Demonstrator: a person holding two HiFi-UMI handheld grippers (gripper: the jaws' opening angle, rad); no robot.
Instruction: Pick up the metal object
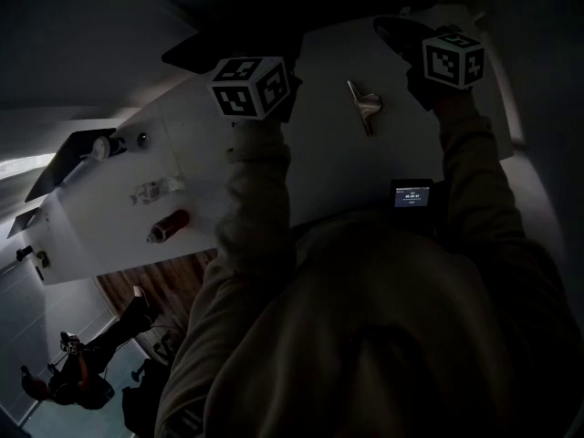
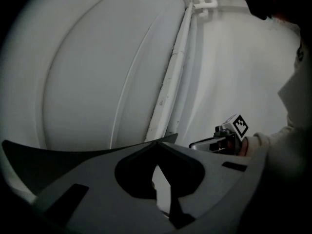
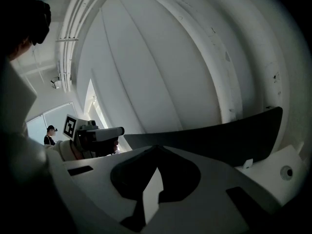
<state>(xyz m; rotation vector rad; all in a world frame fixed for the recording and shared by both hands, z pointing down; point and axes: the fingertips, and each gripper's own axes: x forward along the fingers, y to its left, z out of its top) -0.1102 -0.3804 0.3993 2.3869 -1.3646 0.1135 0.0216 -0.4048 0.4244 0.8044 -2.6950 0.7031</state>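
The metal object (image 1: 365, 104), a small shiny T-shaped piece, lies on the white table (image 1: 319, 162) between my two hands. The left gripper's marker cube (image 1: 251, 86) is held to its left and the right gripper's marker cube (image 1: 453, 58) to its right, both above the table. The jaws of the left gripper (image 2: 156, 143) meet at their tips with nothing between them. The right gripper (image 3: 156, 148) is also shut and empty. Both gripper views look at white walls and do not show the metal object. Each shows the other gripper (image 2: 229, 134) (image 3: 90, 134).
A red cylinder (image 1: 168, 225) and a clear plastic item (image 1: 155, 190) lie near the table's left side. A small device with a lit screen (image 1: 412, 194) sits by my right arm. Dark items (image 1: 89, 150) stand at the far left corner. A person (image 1: 71, 372) is on the floor below.
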